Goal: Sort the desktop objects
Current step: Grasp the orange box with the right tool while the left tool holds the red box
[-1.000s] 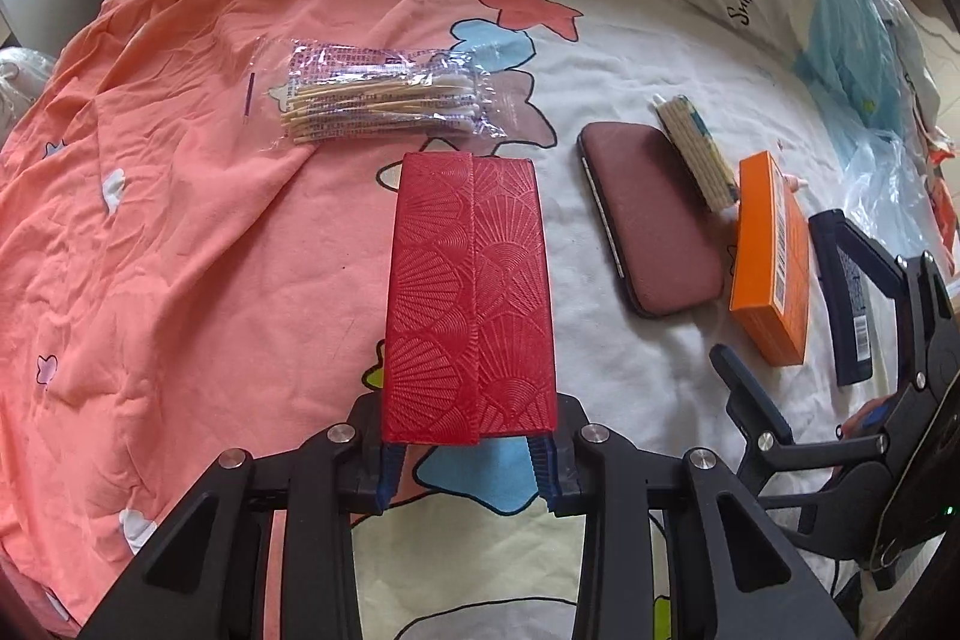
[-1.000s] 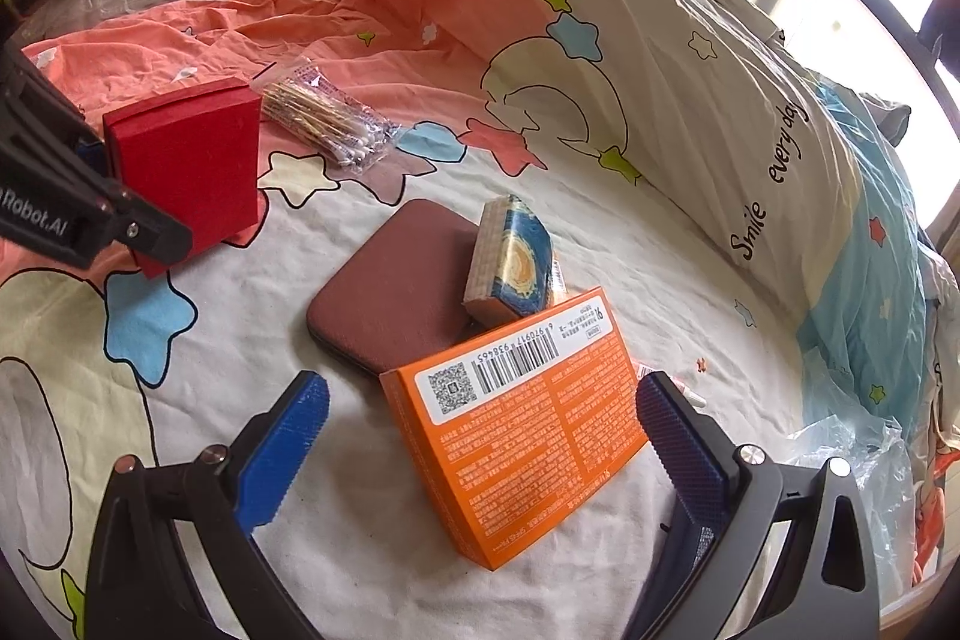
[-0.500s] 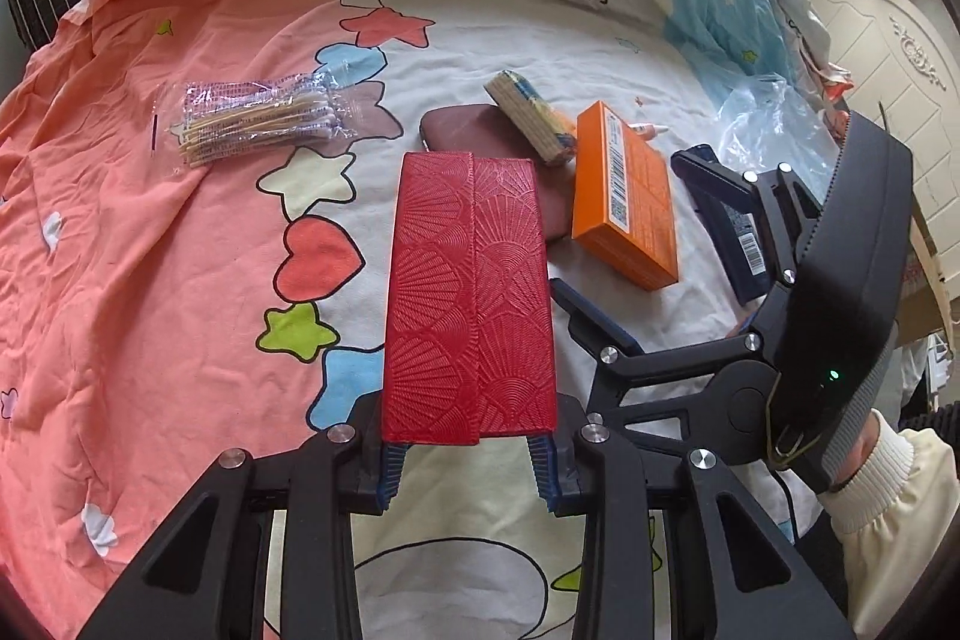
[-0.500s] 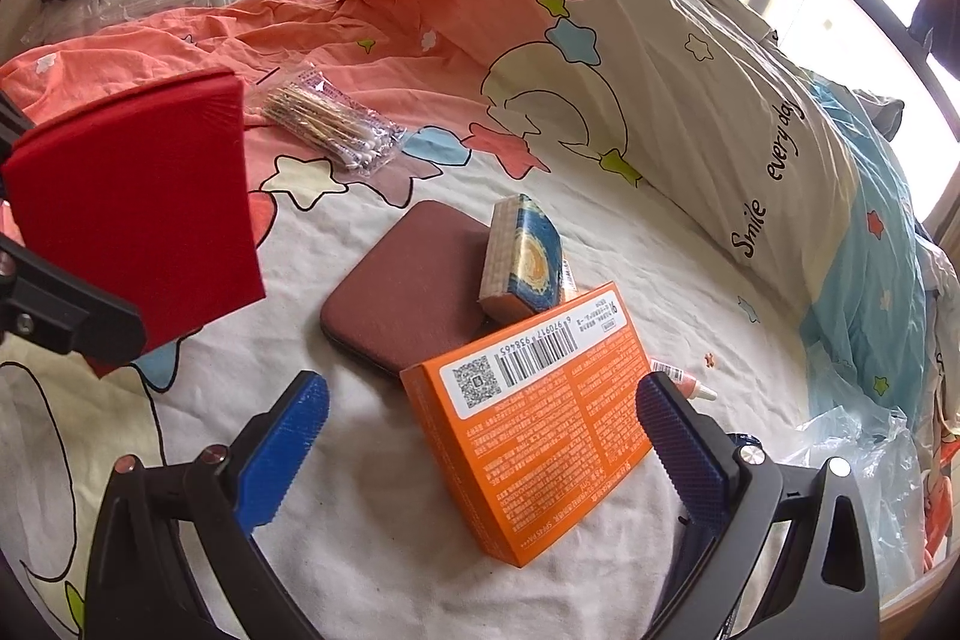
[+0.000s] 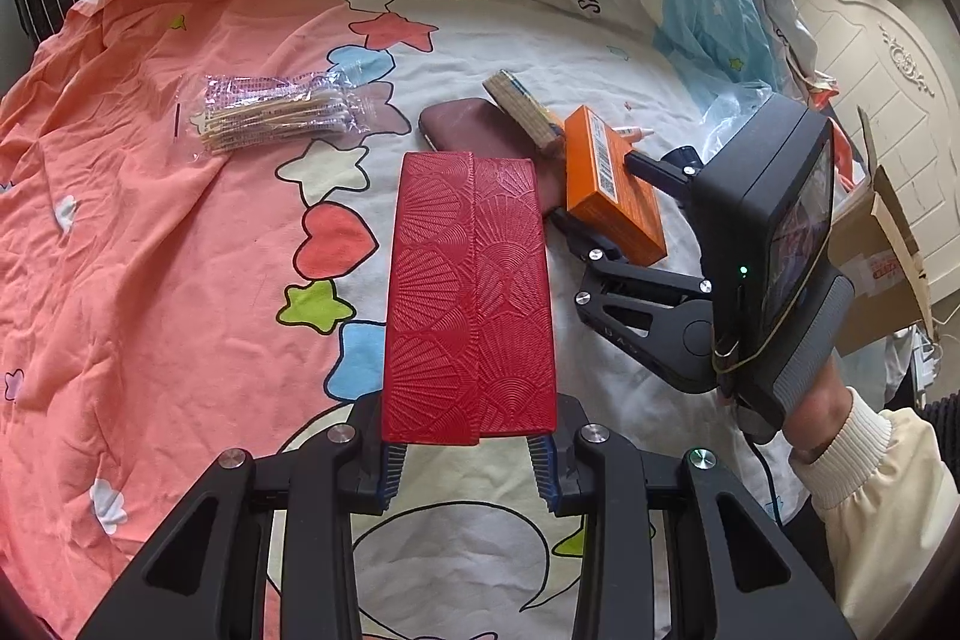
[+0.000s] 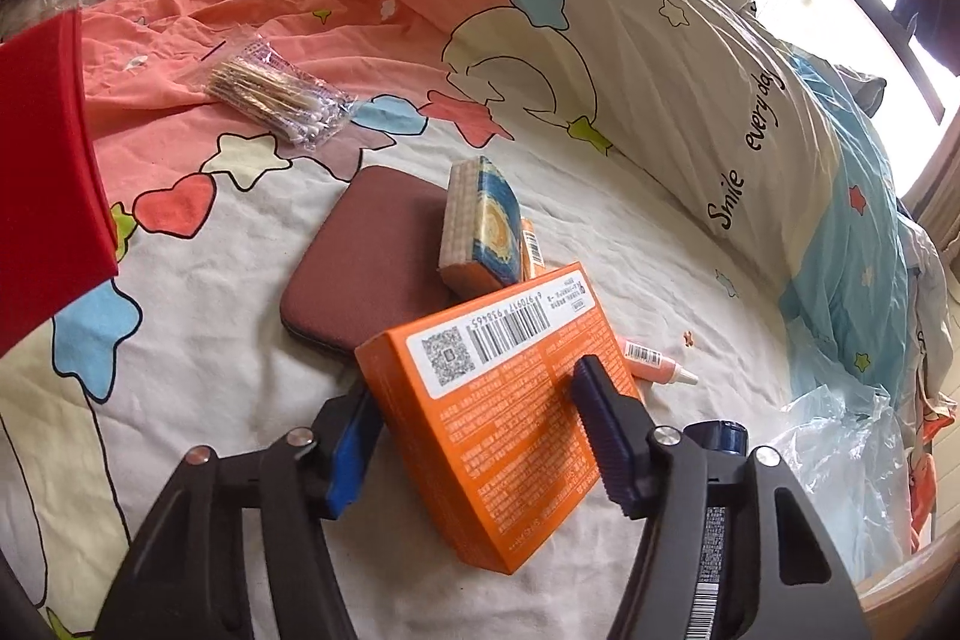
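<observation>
My left gripper (image 5: 468,466) is shut on a red embossed box (image 5: 468,298) and holds it above the bedsheet; the box also shows at the left edge of the right wrist view (image 6: 42,172). My right gripper (image 6: 480,448) has closed on the orange box (image 6: 510,400), its pads against both sides; the orange box lies tilted on the bed (image 5: 612,190). A maroon case (image 6: 360,256), a small blue and cream block (image 6: 480,226), an orange tube (image 6: 654,364) and a bag of cotton swabs (image 6: 276,94) lie on the sheet.
A dark blue item (image 6: 714,508) lies under the right gripper's right finger. A clear plastic bag (image 6: 840,460) lies at the right. A pillow (image 6: 690,58) runs along the back. A cardboard box (image 5: 882,244) stands beside the bed.
My right gripper moved forward and closed from wide open onto the orange box. My left gripper lifted the red box higher and drew it back and to the left.
</observation>
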`<state>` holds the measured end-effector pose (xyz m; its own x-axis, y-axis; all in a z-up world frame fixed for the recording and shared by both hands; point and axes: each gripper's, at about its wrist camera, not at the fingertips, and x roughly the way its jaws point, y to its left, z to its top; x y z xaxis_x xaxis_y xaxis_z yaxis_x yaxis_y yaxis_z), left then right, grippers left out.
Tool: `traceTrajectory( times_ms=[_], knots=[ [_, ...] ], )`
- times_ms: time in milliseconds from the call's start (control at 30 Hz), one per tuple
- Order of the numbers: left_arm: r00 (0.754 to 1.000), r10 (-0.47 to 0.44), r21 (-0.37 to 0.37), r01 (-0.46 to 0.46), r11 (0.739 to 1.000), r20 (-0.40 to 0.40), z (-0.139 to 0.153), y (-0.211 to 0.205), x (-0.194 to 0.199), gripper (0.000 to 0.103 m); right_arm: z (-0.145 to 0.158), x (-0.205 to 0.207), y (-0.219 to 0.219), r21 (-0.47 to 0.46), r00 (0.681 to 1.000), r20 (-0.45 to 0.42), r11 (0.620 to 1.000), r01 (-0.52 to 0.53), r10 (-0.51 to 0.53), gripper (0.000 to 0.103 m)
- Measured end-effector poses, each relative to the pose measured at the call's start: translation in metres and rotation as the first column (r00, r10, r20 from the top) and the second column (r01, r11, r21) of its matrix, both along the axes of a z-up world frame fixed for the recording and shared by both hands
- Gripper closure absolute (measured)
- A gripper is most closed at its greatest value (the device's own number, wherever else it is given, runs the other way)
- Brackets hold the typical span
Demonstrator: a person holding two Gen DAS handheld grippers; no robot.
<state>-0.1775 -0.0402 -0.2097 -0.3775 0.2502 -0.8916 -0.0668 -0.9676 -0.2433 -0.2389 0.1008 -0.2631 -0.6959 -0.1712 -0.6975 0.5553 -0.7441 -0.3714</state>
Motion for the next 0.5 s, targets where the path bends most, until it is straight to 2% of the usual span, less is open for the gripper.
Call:
traceTrajectory(
  times_ms=[67, 233, 367, 500],
  knots=[
    [1.000, 0.001, 0.008, 0.000, 1.000, -0.003, 0.002, 0.000, 0.000, 0.068, 0.009, 0.001, 0.005, 0.003, 1.000, -0.017, 1.000, 0.022, -0.022, 0.061],
    [1.000, -0.005, 0.012, 0.005, 1.000, -0.002, 0.003, 0.002, 0.002, 0.068, 0.021, -0.001, 0.023, -0.009, 0.999, -0.002, 0.999, 0.047, -0.047, 0.069],
    [1.000, -0.009, 0.008, 0.009, 1.000, 0.000, 0.005, 0.004, 0.001, 0.068, 0.037, -0.005, 0.044, -0.081, 0.997, 0.022, 0.994, 0.073, -0.072, 0.082],
    [1.000, -0.021, 0.015, 0.021, 1.000, -0.002, 0.008, 0.010, 0.000, 0.068, 0.055, 0.001, 0.055, -0.150, 0.997, 0.036, 0.986, 0.074, -0.070, 0.082]
  ],
)
